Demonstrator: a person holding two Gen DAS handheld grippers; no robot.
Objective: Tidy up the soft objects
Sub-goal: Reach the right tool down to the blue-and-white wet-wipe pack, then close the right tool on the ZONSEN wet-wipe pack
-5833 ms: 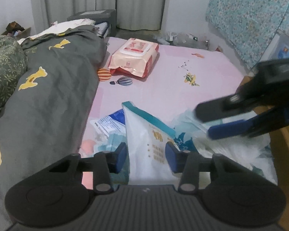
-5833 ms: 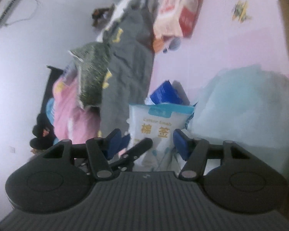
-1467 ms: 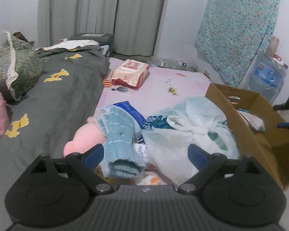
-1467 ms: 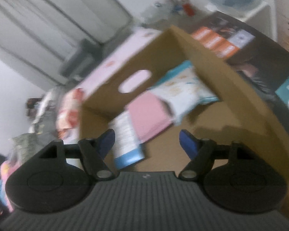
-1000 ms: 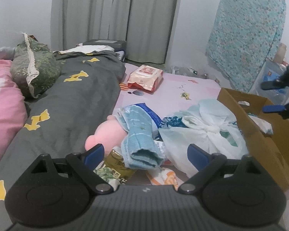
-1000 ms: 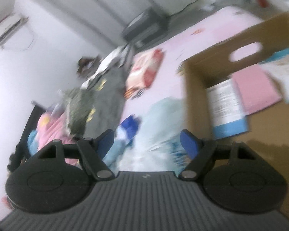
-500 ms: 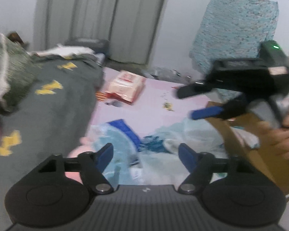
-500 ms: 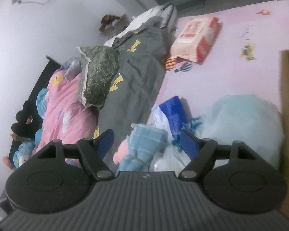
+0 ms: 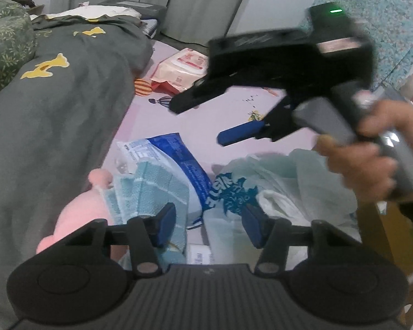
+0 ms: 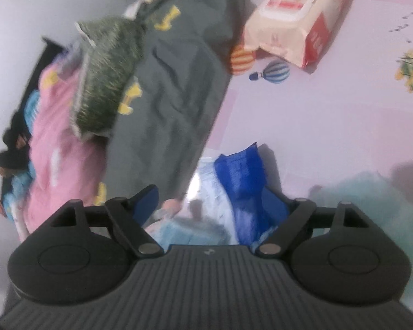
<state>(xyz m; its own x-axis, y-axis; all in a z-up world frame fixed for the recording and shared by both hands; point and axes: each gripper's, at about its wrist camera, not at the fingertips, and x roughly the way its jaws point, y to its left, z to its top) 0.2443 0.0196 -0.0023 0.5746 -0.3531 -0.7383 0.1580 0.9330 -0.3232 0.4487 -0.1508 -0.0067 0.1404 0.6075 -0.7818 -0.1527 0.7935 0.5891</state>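
A pile of soft things lies on the pink sheet [image 9: 234,115]. In it are a pink plush toy [image 9: 77,217] in a teal knit garment [image 9: 154,184], a blue-and-white packet [image 9: 176,154] and a pale plastic bag [image 9: 283,181]. My left gripper [image 9: 209,227] hangs low over the pile. Its jaws are closing, with the packet's edge and the bag between them and no pad pressing. A hand [image 9: 371,162] holds my right gripper [image 9: 198,123] above the packet, nothing in it. In the right wrist view that gripper [image 10: 217,203] is opening over the blue packet [image 10: 242,176].
A grey blanket [image 9: 55,115] with yellow shapes covers the left of the bed, with a green pillow [image 9: 5,35] behind it. A pink-and-red wipes pack [image 9: 181,68] lies further back. A cardboard box's edge [image 9: 382,236] shows at the right.
My right gripper has swung from the cardboard box across to above the pile. My left gripper has sunk closer to the pile and its jaws have narrowed.
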